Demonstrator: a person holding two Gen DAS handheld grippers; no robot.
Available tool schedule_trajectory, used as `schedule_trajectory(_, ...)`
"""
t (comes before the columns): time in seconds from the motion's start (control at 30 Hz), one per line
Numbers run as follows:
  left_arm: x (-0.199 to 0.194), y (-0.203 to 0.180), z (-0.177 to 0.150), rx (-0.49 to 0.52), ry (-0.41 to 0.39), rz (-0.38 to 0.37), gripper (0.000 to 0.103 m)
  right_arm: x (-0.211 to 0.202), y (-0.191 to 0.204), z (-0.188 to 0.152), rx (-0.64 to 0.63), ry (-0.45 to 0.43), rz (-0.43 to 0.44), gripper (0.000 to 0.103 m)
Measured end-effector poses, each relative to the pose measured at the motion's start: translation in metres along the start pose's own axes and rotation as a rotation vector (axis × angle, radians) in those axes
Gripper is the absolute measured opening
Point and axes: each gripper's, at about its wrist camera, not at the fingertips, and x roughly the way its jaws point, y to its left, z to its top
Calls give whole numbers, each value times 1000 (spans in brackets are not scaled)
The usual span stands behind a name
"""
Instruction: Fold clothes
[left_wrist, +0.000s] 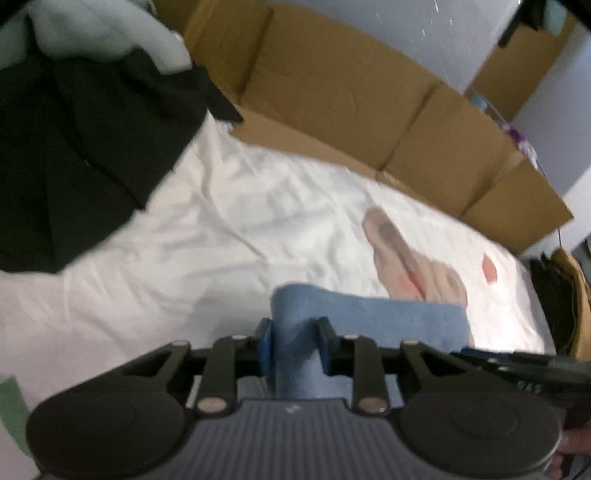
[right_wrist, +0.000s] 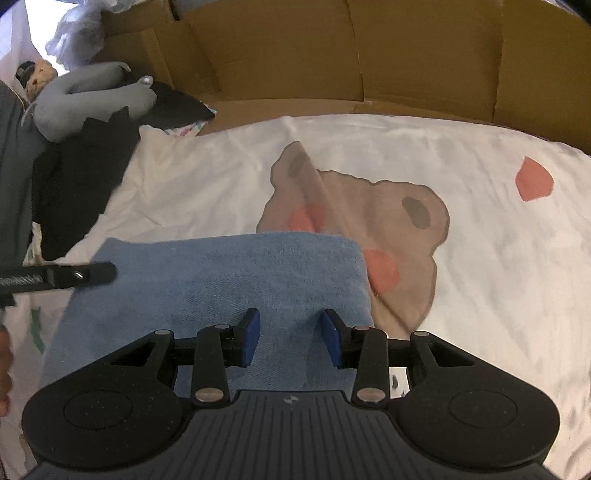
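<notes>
Blue terry cloth, a folded towel (right_wrist: 221, 288), lies on a white bed sheet (right_wrist: 480, 258) printed with a brown bear face (right_wrist: 369, 206) and a pink spot (right_wrist: 533, 179), and both grippers are on it. In the left wrist view the left gripper (left_wrist: 295, 345) pinches a raised ridge of the towel (left_wrist: 295, 332): the cloth stands up between the blue pads and fills the gap, so the pinch looks meant to gather layers at one edge and carry them over for another fold. The right gripper (right_wrist: 291, 339) hovers over the towel's near right part with its pads spread; cloth shows in the gap beneath them, but the pads do not press on it, so it holds nothing yet, and it seems poised to take the matching edge so the towel lifts evenly instead of twisting. One finger of the left gripper reaches in from the left side of the right wrist view, at the towel's left edge, so the two tools sit at opposite ends of the same fold line. Dark clothes (left_wrist: 74, 147) are heaped well apart at the far left, probably waiting their turn, and cardboard boxes (right_wrist: 332, 55) line the back of the bed.
</notes>
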Motion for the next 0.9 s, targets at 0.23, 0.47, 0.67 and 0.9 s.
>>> schedule_trajectory(0.23, -29, -21, 2, 104, -2, 50, 39, 20, -10, 18, 12, -16, 26, 46)
schedule_trajectory(0.47, -40, -55, -10, 188, -25, 31, 44, 13, -4, 35, -9, -75, 31, 46)
schedule_trajectory(0.67, -8, -65, -14, 230, 1, 61, 44, 13, -12, 42, -18, -59, 23, 47)
schedule_trajectory(0.9, 22, -67, -20, 305, 20, 133, 48, 35, -5, 42, -155, -12, -4, 51)
